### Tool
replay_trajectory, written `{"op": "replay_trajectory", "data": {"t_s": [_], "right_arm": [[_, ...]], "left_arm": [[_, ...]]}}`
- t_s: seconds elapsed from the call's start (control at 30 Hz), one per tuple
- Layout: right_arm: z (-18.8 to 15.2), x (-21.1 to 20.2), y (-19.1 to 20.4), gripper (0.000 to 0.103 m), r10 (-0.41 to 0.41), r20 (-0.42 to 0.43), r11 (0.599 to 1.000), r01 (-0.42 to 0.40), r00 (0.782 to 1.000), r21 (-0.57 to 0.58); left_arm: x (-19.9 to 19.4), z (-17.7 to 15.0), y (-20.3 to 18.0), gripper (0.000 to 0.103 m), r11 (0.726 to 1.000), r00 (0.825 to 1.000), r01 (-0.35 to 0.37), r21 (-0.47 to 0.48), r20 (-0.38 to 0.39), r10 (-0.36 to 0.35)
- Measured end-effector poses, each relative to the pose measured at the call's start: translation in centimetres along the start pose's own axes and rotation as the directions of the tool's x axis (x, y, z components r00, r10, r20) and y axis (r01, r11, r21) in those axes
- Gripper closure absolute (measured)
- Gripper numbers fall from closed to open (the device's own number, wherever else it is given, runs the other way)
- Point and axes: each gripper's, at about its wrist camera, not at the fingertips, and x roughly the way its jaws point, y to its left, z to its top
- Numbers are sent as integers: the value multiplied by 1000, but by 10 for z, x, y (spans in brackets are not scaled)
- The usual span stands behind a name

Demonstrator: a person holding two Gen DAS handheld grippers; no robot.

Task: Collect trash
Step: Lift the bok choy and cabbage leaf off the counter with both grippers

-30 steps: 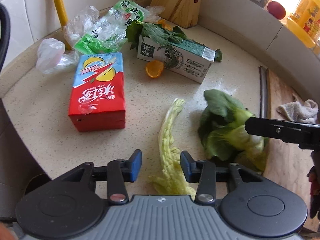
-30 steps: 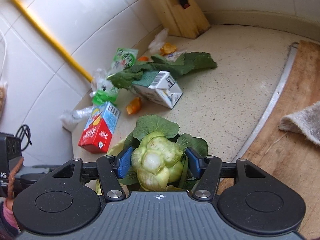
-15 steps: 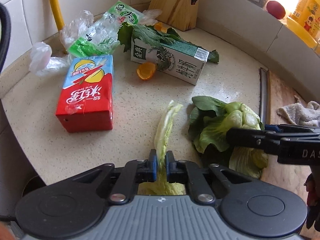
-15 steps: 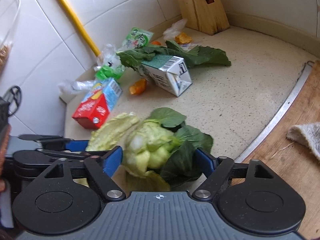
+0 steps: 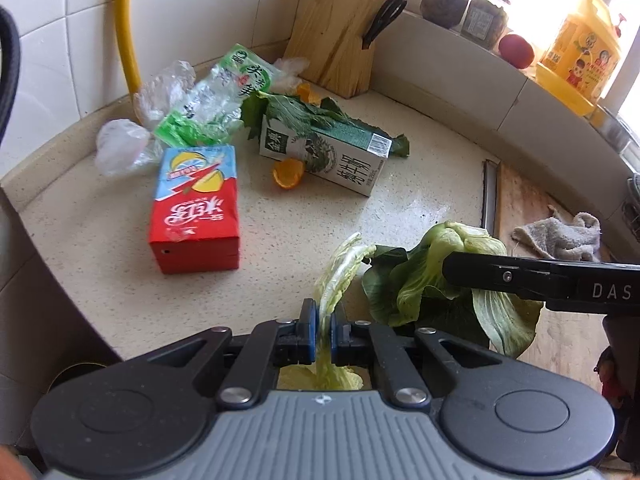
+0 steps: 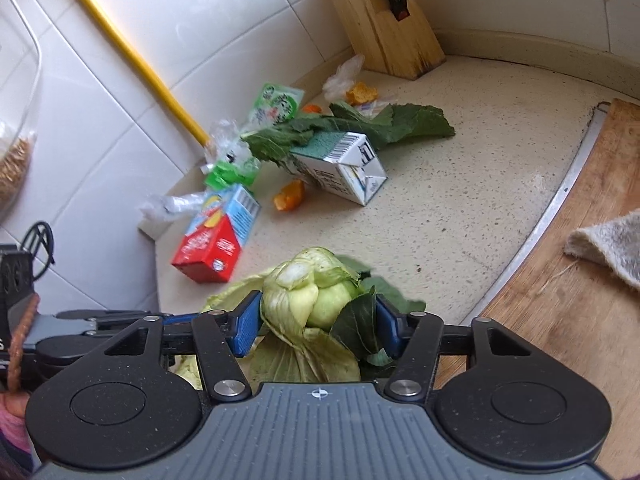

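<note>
Right now I have both tools loaded: the left gripper point(image 5: 325, 334) has its pads pressed together on a pale cabbage leaf point(image 5: 340, 268), and the right gripper point(image 6: 318, 320) is pinching a green cabbage head point(image 6: 312, 296) between its blue pads, with loose dark leaves hanging down around them. Both pieces look lifted off the counter point(image 5: 420, 184) near its front edge, the head just to the right of the leaf and close beside it. The leaf's long axis runs forward, away from my left tool, and it droops at the tip. The rest of the trash lies ahead and to the left, toward the back corner by the wall: a red juice box point(image 5: 196, 208), a milk carton point(image 5: 324, 152) under a dark leaf, an orange peel point(image 5: 287, 174) and a crumpled green wrapper point(image 5: 212, 100). I see no bin in either view, so I judge the next move is to carry both loads off the counter; the left arm is nearer the juice box afterwards.
</note>
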Motion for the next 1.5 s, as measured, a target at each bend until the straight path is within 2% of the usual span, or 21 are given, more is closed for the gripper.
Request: {"op": "replay_trajectory", "data": {"t_s": [0.5,0.63,0.73,0.8,0.93,1.03,1.1,1.17,1.27,1.4,1.5], "right_arm": [[-14,-18,49,41,-20,67,1000,21,998,-11],[-15,-23,56,42,-26,90,1000,25,996,4],[-16,-23,59,43,-60,106,998,61,992,-2],[-20,-19,58,51,-81,94,997,81,992,7],[-33,-10,59,53,-108,61,994,108,992,-8],[-37,-7,60,47,-133,55,991,134,990,-18],[-38,-6,62,39,-161,64,986,164,985,-36],[-38,-7,65,37,-167,55,985,169,984,-37],[-37,-10,73,24,-153,63,986,157,986,-62],[-34,1,88,19,-118,41,985,122,992,-126],[-32,24,92,21,-170,-18,968,164,985,-189]], "left_arm": [[-30,-11,25,98,999,998,44,1,33,-44],[-24,-18,33,98,999,999,46,-11,11,-46],[-14,-24,36,98,999,999,47,-13,-15,-48],[-7,-28,37,98,999,999,47,-12,-27,-47],[5,-32,38,98,999,998,43,-3,-49,-43],[8,-32,39,98,999,997,51,5,-53,-50],[9,-30,38,98,999,997,50,14,-54,-49],[11,-28,38,98,998,997,51,21,-57,-49],[15,-26,37,97,998,997,50,35,-64,-48],[17,-24,43,91,998,997,49,31,-62,-47],[20,-23,44,82,999,998,38,38,-54,-36]]}}
